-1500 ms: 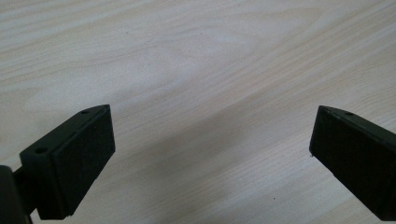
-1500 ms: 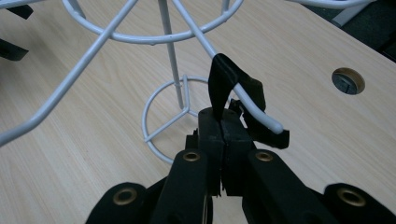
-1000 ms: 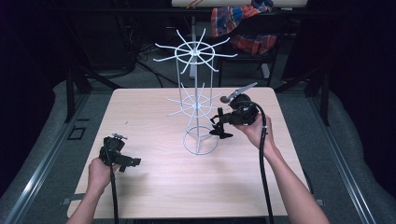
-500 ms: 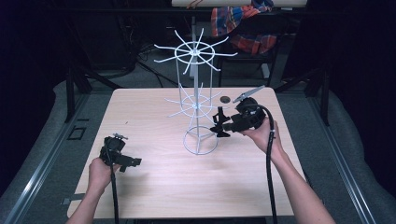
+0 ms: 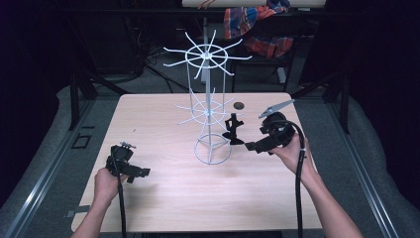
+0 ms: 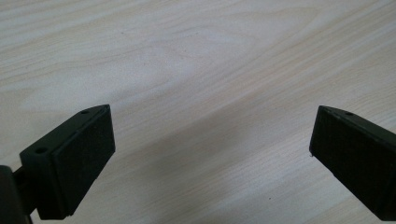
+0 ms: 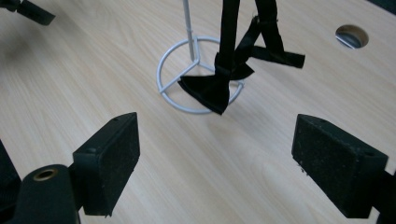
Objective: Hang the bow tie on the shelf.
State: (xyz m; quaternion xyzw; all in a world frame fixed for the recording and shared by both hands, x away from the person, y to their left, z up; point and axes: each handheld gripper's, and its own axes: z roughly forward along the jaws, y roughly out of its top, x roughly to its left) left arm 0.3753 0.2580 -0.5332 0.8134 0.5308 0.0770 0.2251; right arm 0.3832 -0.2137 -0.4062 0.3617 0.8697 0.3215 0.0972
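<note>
The left gripper (image 5: 130, 167) rests low over the wooden table (image 5: 163, 198), jaws wide apart and empty. On the white wire rack (image 5: 208, 111), a black bow tie (image 5: 233, 130) now hangs from a lower hook. The right gripper (image 5: 250, 146) has just opened its jaws and backed off rightward, nothing between them, so the hanging looks complete.

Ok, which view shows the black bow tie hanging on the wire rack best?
The right gripper view: the bow tie hangs close up by the rack's base ring. In the high view the bow tie is small and dark. The left gripper view faces bare table.
</note>
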